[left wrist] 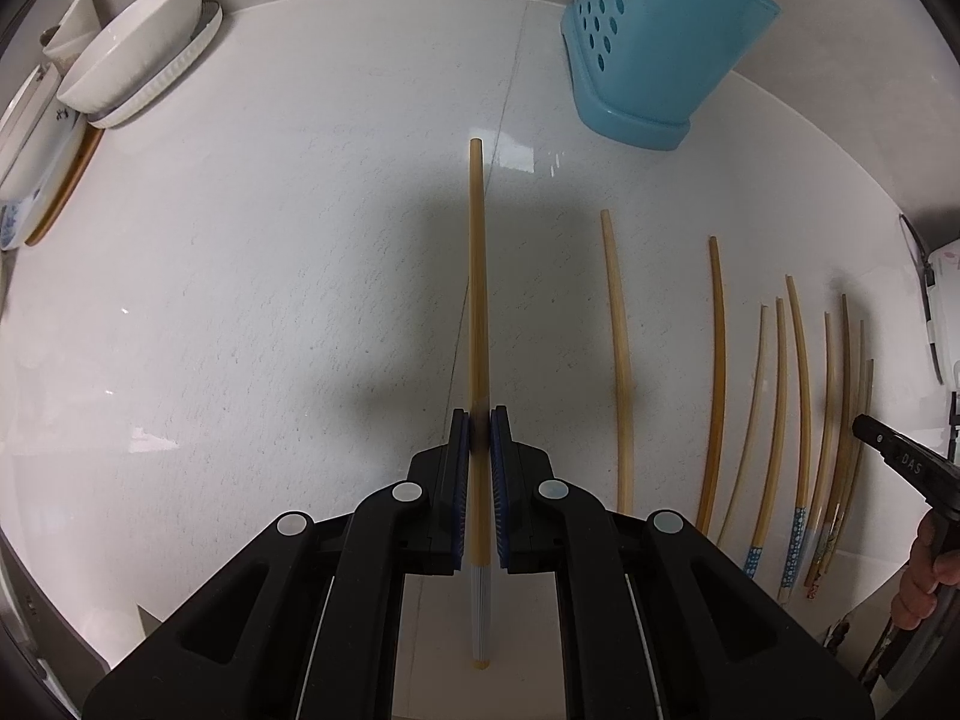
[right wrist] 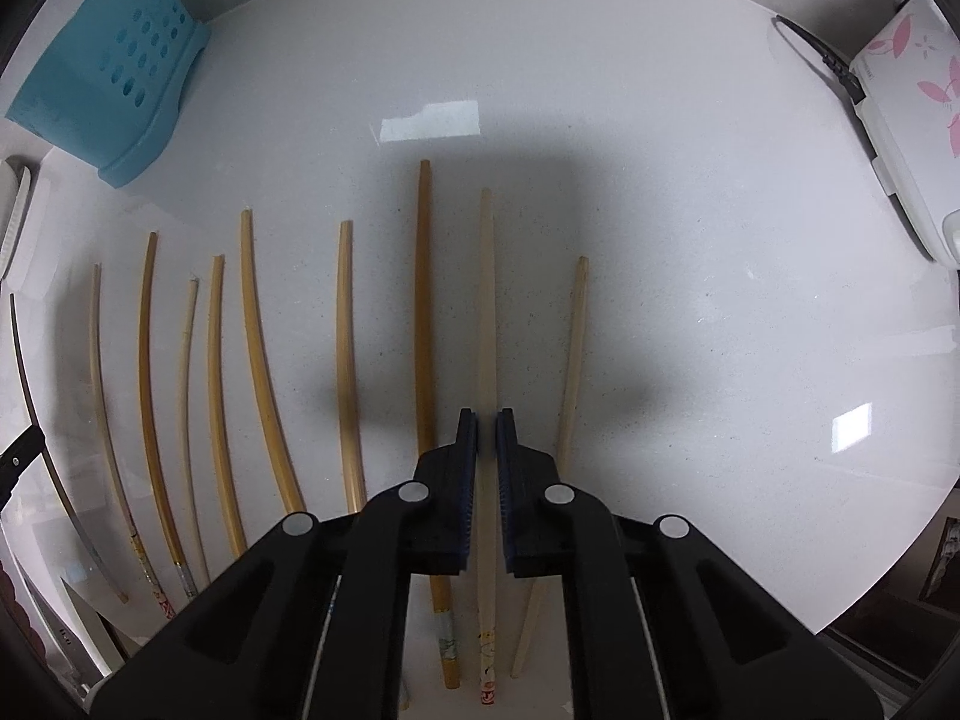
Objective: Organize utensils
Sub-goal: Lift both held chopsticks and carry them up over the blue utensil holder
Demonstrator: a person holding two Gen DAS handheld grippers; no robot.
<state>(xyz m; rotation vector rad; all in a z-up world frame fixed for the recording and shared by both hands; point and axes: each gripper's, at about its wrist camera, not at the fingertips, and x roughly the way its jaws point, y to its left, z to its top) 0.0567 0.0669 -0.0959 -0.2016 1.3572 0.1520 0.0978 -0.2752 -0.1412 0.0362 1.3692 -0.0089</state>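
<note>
My left gripper (left wrist: 480,417) is shut on a long yellow-brown chopstick (left wrist: 477,300) with a grey banded end, which points away toward the blue perforated utensil holder (left wrist: 654,42) at the back right. My right gripper (right wrist: 486,417) is closed around a pale chopstick (right wrist: 487,300) that lies on the white counter; a narrow gap remains beside it. Several more chopsticks (right wrist: 252,348) lie in a row on the counter to the left of the right gripper, and one (right wrist: 573,360) to its right. The holder also shows in the right wrist view (right wrist: 114,66).
White bowls and plates (left wrist: 132,42) are stacked at the far left. A white appliance with pink flowers (right wrist: 906,120) and a black cable (right wrist: 816,48) sit at the far right. A knife blade (right wrist: 36,414) lies at the left edge.
</note>
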